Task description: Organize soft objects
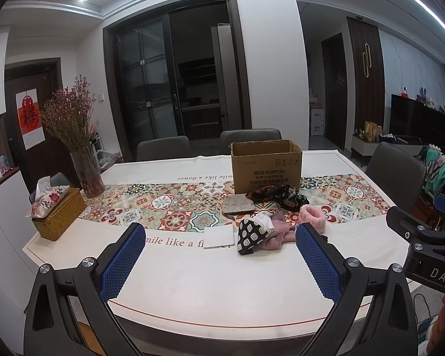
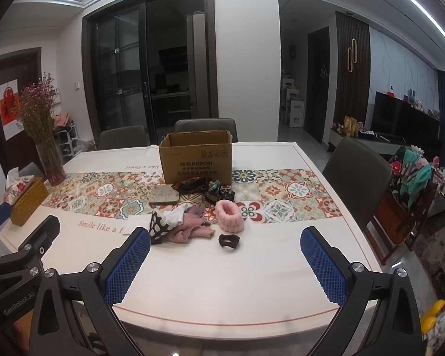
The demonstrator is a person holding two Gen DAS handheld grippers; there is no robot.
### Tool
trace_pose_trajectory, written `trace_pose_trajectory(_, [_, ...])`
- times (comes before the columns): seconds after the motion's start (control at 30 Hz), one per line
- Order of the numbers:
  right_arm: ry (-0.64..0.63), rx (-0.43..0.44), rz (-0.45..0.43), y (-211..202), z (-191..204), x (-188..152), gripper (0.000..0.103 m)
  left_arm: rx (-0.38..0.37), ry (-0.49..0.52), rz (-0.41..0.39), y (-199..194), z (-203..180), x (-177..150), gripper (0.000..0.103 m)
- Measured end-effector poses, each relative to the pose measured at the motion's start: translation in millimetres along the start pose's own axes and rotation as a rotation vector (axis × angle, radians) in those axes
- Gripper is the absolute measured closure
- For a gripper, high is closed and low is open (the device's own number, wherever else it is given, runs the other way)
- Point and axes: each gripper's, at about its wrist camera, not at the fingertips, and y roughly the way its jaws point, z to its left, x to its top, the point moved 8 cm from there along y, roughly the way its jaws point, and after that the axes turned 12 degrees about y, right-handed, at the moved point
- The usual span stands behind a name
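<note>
Hovering over the table [image 2: 222, 281], both grippers gape empty, left [image 1: 219, 255] and right [image 2: 225, 258]. Ahead lie a fuzzy pink band [image 2: 229, 216], rumpled cloths [image 2: 190, 225] and a cardboard box [image 2: 196, 157].

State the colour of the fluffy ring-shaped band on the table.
Pink; the fluffy band shows best in the right wrist view.

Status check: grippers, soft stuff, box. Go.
Left gripper and right gripper open, empty. Soft pile on table, outside cardboard box. Path clear.
</note>
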Motion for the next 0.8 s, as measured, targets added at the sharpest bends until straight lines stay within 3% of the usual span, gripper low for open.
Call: trace_pose_trajectory(0.8, [0.016,-0.017,0.039,25,-3,-3,0.001,-0.030,0.021,0.026,19,-4,1,0.000])
